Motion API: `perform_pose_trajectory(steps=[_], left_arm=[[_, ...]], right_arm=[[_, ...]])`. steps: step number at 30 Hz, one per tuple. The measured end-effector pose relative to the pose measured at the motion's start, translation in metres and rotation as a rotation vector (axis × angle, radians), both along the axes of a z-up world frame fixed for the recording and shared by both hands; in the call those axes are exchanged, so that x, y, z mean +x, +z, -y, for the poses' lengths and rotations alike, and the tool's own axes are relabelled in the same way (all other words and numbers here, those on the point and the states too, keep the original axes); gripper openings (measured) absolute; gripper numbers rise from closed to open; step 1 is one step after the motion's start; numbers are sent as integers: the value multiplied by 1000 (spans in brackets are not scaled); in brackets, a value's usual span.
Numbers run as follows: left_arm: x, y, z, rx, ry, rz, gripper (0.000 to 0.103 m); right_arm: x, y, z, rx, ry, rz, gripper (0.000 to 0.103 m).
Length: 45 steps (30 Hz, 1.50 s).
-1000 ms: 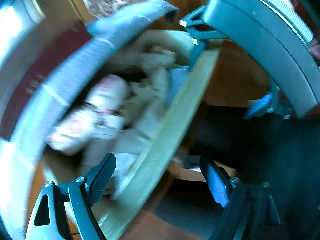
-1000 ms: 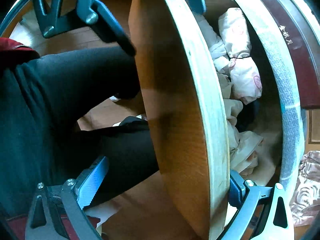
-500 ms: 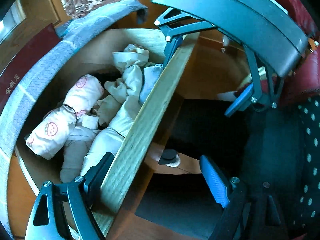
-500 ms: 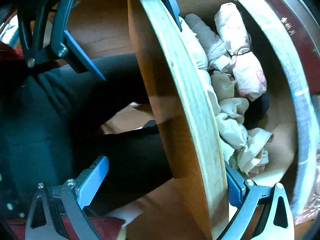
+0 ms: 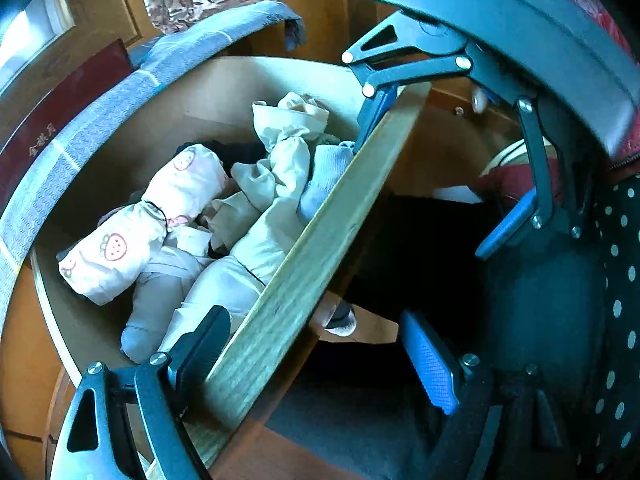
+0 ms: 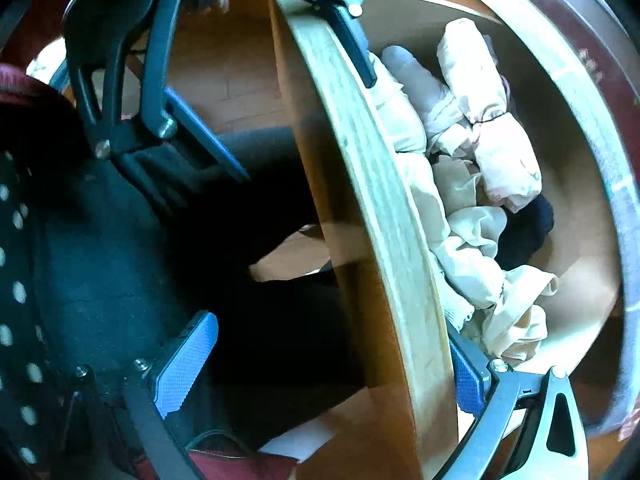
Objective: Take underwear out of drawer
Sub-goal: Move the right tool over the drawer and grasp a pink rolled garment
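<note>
Pink strawberry-print roll (image 5: 140, 228): left part of the open drawer (image 5: 120, 148), tied at its middle.
Cream underwear bundles (image 5: 280, 184): heaped inside along the drawer front (image 5: 304, 264).
Left claw (image 5: 316, 360): spread wide, straddling the drawer front, one finger inside, one outside, nothing grasped.
Right claw (image 6: 332, 364): likewise spread across the drawer front, far end, released.
Dark-trousered legs (image 5: 420, 248): right, outside the drawer.

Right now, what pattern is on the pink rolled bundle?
Small strawberry prints on the pale pink rolled bundle, clearest from the left wrist.
</note>
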State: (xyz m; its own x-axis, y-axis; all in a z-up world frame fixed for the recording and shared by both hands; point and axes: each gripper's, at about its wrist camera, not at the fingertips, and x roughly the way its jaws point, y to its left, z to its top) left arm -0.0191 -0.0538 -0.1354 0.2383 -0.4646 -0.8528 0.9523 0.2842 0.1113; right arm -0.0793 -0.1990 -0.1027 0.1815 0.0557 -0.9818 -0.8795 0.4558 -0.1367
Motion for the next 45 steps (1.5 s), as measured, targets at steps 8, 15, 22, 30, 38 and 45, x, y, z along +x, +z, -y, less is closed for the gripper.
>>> perform_pose_trajectory(steps=[8,15,22,30,38,45], left_arm=[[1,7,-4,-79,57,-23,87],[7,49,-29,-273,198,-23,88],[12,86,-45,-392,393,26,88],[27,83,-51,-480,642,70,88],[27,72,-41,-443,715,116,88],[33,60,-46,-404,797,149,88]], right_arm=[[3,2,4,34,-17,-21,103],[24,55,33,217,-146,65,103],[40,98,67,425,-345,182,103],[62,99,74,527,-517,276,103],[83,73,69,502,-564,253,93],[101,63,52,422,-511,285,83]])
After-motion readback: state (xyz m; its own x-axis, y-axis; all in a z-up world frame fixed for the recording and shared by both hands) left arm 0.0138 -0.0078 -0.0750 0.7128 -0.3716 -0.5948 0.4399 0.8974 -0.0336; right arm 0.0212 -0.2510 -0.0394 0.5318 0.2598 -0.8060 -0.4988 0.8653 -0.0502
